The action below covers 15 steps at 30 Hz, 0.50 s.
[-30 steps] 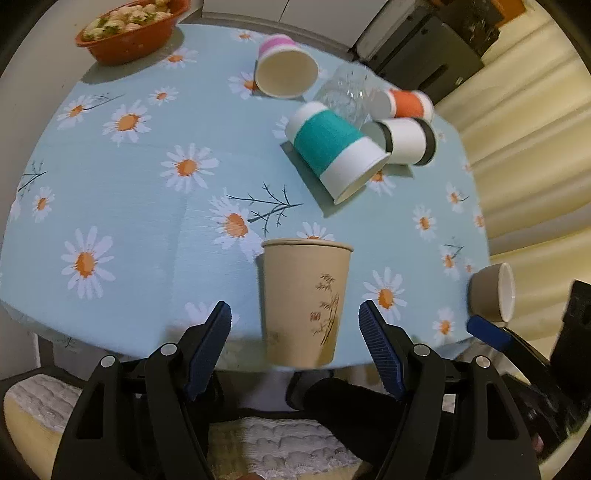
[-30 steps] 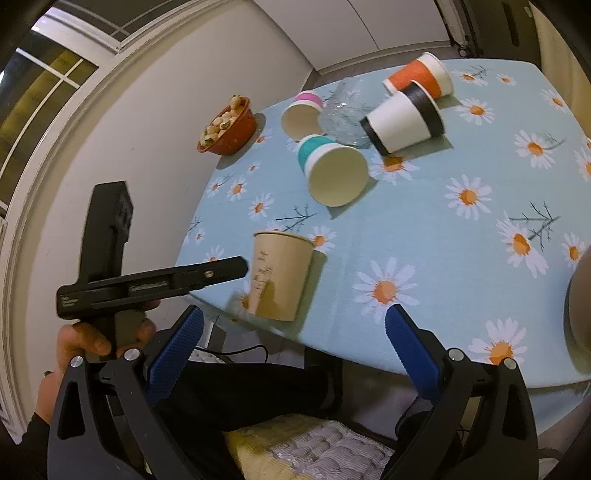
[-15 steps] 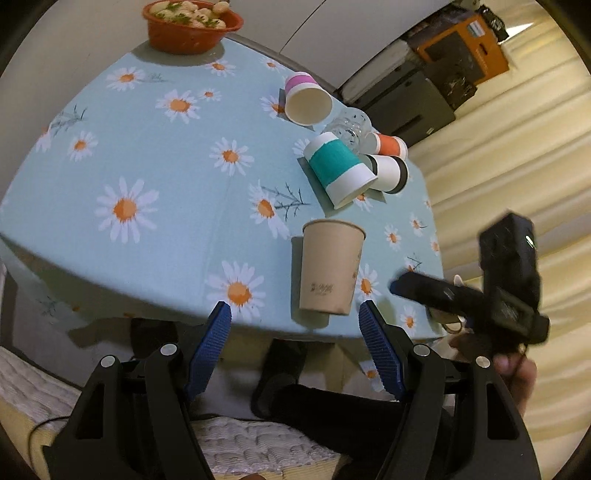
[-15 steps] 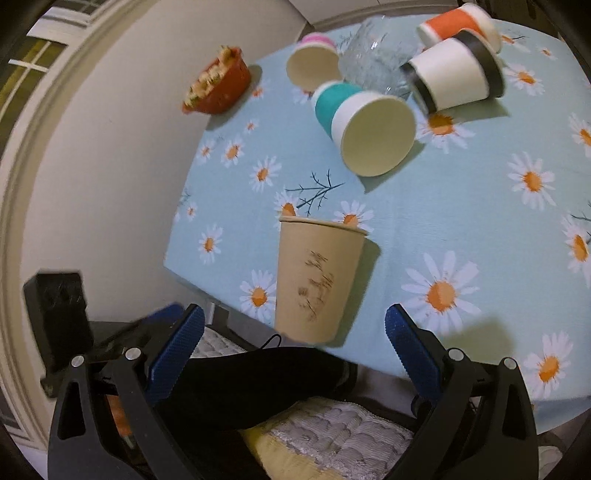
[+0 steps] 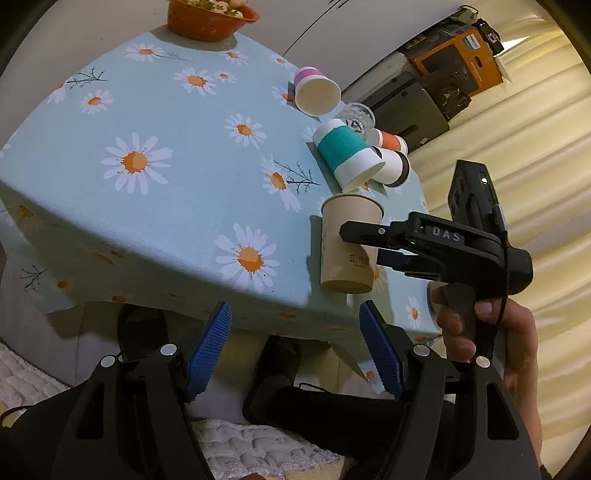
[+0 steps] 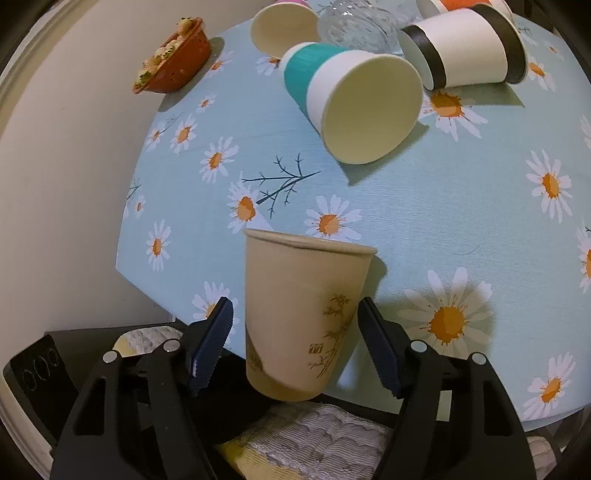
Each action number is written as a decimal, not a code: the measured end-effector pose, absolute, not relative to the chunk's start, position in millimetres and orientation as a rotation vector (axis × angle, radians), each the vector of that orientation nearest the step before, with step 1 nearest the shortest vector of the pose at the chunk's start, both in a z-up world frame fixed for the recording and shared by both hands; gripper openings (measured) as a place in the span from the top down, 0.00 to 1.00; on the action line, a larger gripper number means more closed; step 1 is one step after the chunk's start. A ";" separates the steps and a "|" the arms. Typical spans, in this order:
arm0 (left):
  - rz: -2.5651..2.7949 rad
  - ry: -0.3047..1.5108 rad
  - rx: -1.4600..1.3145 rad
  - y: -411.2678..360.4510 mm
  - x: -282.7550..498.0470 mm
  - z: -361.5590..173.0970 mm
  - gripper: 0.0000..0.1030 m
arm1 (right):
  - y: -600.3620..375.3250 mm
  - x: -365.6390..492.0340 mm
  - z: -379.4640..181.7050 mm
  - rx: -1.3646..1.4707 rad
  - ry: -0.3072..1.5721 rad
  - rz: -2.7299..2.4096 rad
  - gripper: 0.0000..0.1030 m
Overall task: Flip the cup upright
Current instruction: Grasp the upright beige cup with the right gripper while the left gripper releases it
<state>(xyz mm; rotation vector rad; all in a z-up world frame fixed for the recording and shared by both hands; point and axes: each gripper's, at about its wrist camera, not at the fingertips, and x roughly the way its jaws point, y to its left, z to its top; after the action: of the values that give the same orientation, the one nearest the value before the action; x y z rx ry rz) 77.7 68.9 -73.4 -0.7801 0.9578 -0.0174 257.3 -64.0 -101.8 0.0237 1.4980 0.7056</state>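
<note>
A tan paper cup (image 6: 303,317) with a bamboo print stands upright at the table's near edge; it also shows in the left wrist view (image 5: 347,247). My right gripper (image 6: 295,343) is open, its blue pads on either side of the cup and not touching it. In the left wrist view the right gripper (image 5: 369,243) reaches the cup from the right. My left gripper (image 5: 295,350) is open and empty, drawn back off the table edge.
A teal-and-white cup (image 6: 351,99), a black-banded white cup (image 6: 469,48), a pink-topped cup (image 5: 314,92), an orange cup (image 5: 391,142) and a clear glass (image 6: 358,22) lie behind. A red bowl (image 6: 173,59) of food stands at the far corner of the daisy tablecloth (image 6: 461,206).
My right gripper has moved in around the tan cup and its jaws have narrowed. My left gripper has pulled back and to the left, away from the cup.
</note>
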 end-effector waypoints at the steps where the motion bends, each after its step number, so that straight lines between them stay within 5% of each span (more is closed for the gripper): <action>1: -0.019 0.957 -0.781 68.1 75.8 -73.0 0.32 | -65.3 259.3 -103.1 0.025 1.501 0.696 0.32; 15: -0.060 0.929 -0.796 72.0 83.7 -77.8 0.32 | -69.5 259.0 -92.0 0.021 1.459 0.696 0.41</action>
<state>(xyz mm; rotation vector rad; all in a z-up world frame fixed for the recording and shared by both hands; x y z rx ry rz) 83.7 72.0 -77.8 -0.7956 0.9295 -0.0599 259.0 -69.5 -92.0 0.0205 1.4593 0.6960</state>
